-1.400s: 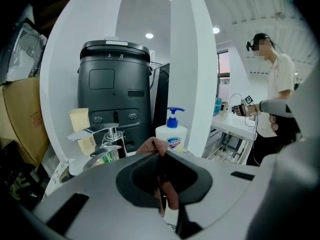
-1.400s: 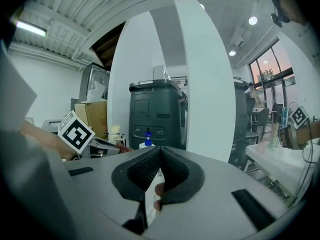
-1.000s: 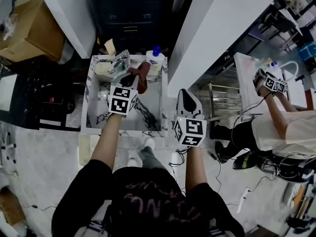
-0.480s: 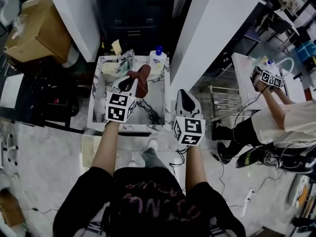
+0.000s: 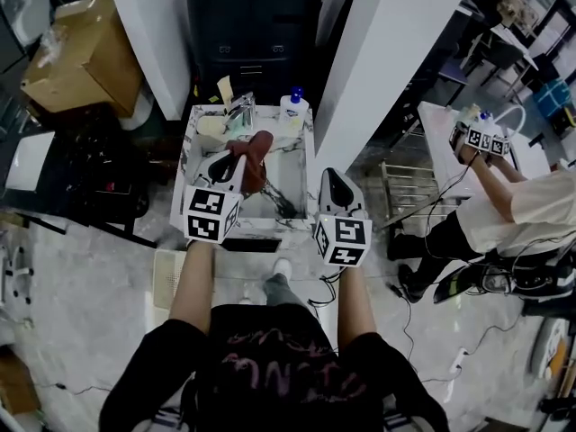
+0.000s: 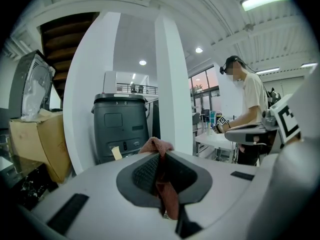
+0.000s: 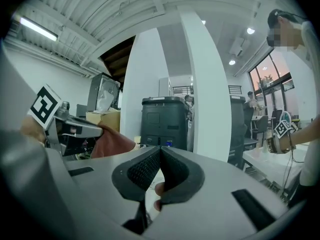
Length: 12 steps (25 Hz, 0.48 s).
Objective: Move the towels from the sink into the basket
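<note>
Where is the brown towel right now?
The brown towel hangs pinched in the left tool in the head view's middle, above the sink near the faucet.

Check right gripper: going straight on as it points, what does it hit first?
Most likely the dark grey cabinet, dead ahead of the right gripper, whose jaws are shut and empty. The white pillar stands just right of that line, so possibly that instead; depth is unclear. Nothing nearer shows.

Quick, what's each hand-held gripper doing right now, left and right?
Left hand-held gripper: closed, holding the brown towel.
Right hand-held gripper: closed, nothing between its jaws.
</note>
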Motion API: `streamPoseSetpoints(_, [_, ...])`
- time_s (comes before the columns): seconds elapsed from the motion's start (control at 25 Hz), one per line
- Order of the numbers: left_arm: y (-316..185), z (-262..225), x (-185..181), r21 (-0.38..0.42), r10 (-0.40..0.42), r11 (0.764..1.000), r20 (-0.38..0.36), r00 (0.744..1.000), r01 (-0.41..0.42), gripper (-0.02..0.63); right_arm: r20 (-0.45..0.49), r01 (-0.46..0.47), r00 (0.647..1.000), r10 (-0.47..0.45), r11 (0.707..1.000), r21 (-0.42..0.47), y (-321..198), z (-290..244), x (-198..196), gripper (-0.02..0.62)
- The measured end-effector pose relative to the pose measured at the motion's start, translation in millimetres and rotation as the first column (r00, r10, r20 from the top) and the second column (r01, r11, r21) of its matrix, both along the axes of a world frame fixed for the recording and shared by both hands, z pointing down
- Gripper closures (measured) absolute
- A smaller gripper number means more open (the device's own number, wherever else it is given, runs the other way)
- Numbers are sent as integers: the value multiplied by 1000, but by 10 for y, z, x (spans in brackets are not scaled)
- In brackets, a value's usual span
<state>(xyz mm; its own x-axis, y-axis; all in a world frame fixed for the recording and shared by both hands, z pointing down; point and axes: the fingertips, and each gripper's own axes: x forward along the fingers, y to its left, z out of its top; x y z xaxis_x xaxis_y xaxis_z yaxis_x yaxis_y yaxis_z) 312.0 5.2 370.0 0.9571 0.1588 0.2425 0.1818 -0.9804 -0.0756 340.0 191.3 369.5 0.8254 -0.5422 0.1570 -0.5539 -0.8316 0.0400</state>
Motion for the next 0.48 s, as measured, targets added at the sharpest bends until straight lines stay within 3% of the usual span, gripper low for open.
streamPoseSetpoints(0.16, [-35, -122, -246, -22, -10, 1000, -22, 1000, 10, 566, -10, -2, 1000, 2, 1000, -4, -26, -47, -157, 581])
streamPoseSetpoints(0.48, [-42, -184, -557, 6, -2, 1000, -43, 999, 2, 566, -26, -3, 1000, 3, 1000, -10, -43, -99, -425, 581])
